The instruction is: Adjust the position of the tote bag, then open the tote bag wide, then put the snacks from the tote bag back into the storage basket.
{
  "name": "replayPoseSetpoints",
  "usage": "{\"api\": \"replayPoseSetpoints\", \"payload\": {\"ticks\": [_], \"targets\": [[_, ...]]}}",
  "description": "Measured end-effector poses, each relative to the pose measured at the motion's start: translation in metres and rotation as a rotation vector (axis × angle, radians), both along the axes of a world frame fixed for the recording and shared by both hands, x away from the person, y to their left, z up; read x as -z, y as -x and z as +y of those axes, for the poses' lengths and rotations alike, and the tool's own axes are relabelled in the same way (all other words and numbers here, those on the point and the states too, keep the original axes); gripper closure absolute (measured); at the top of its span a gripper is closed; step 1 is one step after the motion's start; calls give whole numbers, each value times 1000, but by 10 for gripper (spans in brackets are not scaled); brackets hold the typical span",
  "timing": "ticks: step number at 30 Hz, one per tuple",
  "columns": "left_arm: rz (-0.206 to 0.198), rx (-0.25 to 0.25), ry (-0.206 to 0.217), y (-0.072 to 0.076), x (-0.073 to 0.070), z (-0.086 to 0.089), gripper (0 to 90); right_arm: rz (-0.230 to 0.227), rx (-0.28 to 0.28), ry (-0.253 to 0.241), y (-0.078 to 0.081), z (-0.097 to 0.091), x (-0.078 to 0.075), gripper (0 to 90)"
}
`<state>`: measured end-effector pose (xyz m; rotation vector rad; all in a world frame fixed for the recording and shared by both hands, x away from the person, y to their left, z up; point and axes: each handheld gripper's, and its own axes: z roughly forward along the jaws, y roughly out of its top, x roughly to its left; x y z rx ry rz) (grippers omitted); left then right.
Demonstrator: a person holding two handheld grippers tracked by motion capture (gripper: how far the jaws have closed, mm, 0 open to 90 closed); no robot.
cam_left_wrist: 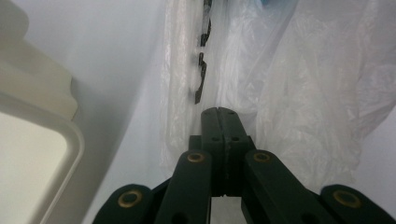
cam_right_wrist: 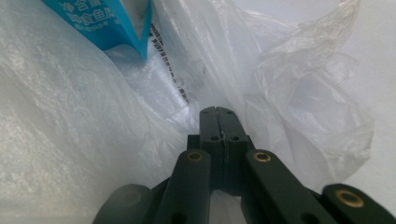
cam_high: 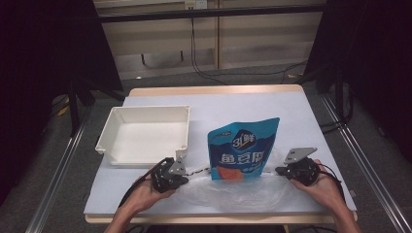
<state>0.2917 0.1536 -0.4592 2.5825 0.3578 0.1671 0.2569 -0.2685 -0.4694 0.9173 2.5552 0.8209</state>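
Observation:
A blue snack pouch (cam_high: 244, 149) stands upright at mid-table, its foot in a crumpled clear plastic bag (cam_high: 243, 194) that spreads toward the front edge. My left gripper (cam_high: 187, 177) sits at the bag's left end, jaws pressed together on the film. In the left gripper view the shut tips (cam_left_wrist: 218, 111) meet a fold of the bag (cam_left_wrist: 303, 93). My right gripper (cam_high: 279, 171) is at the bag's right end, beside the pouch. Its shut tips (cam_right_wrist: 218, 110) are buried in the bag's film (cam_right_wrist: 70, 140), with a corner of the pouch (cam_right_wrist: 107, 23) just beyond.
A white rectangular tray (cam_high: 145, 112) lies at the left of the table, just behind my left gripper; its rounded rim (cam_left_wrist: 56, 135) is close on the left in the left gripper view. The pale blue table top (cam_high: 291, 111) ends near both hands at the front.

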Motion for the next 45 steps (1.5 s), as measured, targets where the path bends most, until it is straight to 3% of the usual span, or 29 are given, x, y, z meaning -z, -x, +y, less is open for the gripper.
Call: {"api": "replayPoseSetpoints", "payload": {"ticks": [1, 7, 13, 19, 21, 24, 27, 30, 31, 34, 35, 36, 37, 39, 43, 45], "targets": [[1, -13, 19, 0, 1, 2, 900, -10, 2, 4, 2, 0, 0, 900], [2, -24, 3, -1, 0, 5, 900, -3, 7, -20, 4, -1, 1, 900], [50, -52, 61, -6, 3, 12, 900, 2, 4, -35, 3, -1, 2, 900], [29, -43, 29, -4, 1, 9, 900, 14, 15, -67, 2, -3, 3, 900], [8, -46, 4, -1, 0, 7, 900, 10, 20, -51, 2, -3, 2, 900], [8, -48, 0, 1, -1, 6, 900, 1, 20, -45, 4, -1, 2, 900], [26, -66, 25, 0, -1, 7, 900, 7, 24, -48, 4, -1, 1, 894], [32, -109, 83, -1, -3, 8, 900, 15, 48, -125, 4, -3, -6, 849], [56, -95, 104, -3, -4, 9, 899, 6, 43, -160, 5, -3, -8, 836], [58, -98, 138, 1, -8, 10, 845, -5, 34, -242, 7, -2, -17, 812], [46, -82, 136, 0, -12, 12, 840, -11, 29, -246, 8, -1, -19, 803], [32, -99, 176, 2, -14, 11, 834, -21, 24, -249, 9, 0, -21, 785], [29, -72, 165, 0, -19, 13, 821, -28, 26, -254, 10, 2, -23, 769], [28, -115, 252, 4, -26, 10, 810, -38, 19, -275, 12, 4, -28, 754], [19, -114, 318, 9, -37, 3, 757, -60, 21, -293, 19, 10, -36, 711], [43, -125, 355, 9, -39, 0, 752, -92, 47, -314, 23, 13, -39, 683]]}}
